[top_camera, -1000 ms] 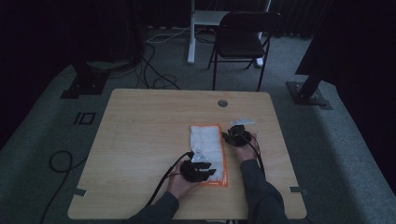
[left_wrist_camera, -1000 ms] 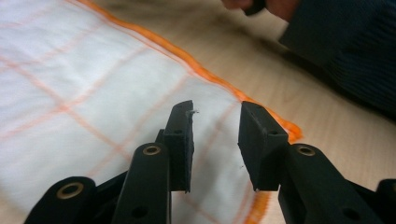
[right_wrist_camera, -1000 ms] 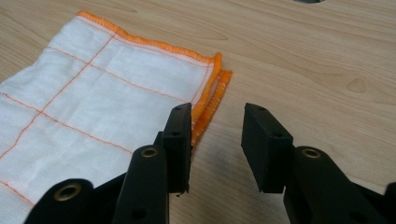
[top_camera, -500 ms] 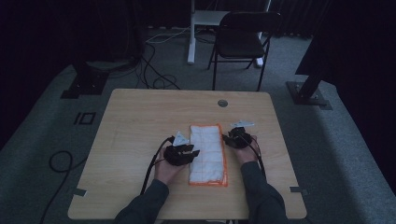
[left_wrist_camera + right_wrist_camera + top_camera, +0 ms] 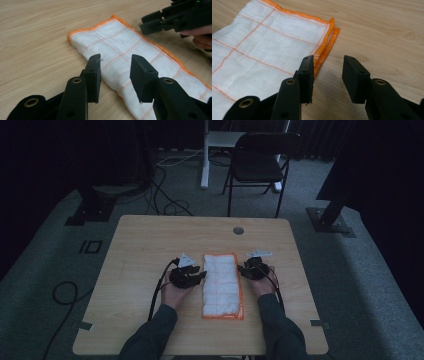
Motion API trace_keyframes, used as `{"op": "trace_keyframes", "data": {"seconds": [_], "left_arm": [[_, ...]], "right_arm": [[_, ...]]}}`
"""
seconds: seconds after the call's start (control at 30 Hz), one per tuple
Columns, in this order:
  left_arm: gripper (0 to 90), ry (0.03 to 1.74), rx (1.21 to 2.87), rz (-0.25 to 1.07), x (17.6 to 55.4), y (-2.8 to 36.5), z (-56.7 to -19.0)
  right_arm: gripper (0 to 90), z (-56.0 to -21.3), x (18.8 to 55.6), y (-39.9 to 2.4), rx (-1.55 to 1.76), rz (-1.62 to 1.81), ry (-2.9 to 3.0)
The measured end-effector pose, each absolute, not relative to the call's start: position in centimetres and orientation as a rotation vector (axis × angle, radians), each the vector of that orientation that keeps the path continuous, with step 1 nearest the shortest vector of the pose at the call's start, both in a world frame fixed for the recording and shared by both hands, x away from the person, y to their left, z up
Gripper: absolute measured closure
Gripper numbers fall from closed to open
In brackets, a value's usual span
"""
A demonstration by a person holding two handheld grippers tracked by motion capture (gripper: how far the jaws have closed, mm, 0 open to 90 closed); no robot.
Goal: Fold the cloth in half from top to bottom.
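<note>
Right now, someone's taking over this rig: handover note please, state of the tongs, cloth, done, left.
Left tongs: jaws have just been opening, nothing between them, beside the cloth's folded long edge.
Right tongs: open, empty, at the cloth's stitched orange edge.
Cloth: white with orange border, folded into a long strip, flat on the table between the two hands.
Done: one lengthwise fold, judging by the doubled edges.
Left: probably fold again across its length.
</note>
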State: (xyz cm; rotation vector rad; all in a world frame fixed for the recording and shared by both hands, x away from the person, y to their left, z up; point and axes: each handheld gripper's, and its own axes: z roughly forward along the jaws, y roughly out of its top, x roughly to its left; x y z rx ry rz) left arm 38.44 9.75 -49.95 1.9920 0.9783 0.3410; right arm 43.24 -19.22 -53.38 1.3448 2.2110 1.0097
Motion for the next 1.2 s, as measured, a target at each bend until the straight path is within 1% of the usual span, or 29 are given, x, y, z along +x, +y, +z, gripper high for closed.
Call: {"op": "trace_keyframes", "data": {"seconds": [0.4, 0.73, 1.2], "left_arm": [[60.8, 1.052, 1.978, 0.327, 40.2, 9.5, -51.1], [59.8, 1.116, 2.006, 0.328, 41.9, 8.4, -52.5], [58.0, 1.205, 2.026, 0.312, 43.5, 8.1, -53.6]], "right_arm": [[61.5, -53.7, 43.0, -19.1, 1.366, 1.019, 2.212], [61.6, -53.3, 43.3, -18.2, 1.361, 1.049, 2.206], [61.7, -54.0, 43.9, -17.6, 1.394, 1.029, 2.221]]}}
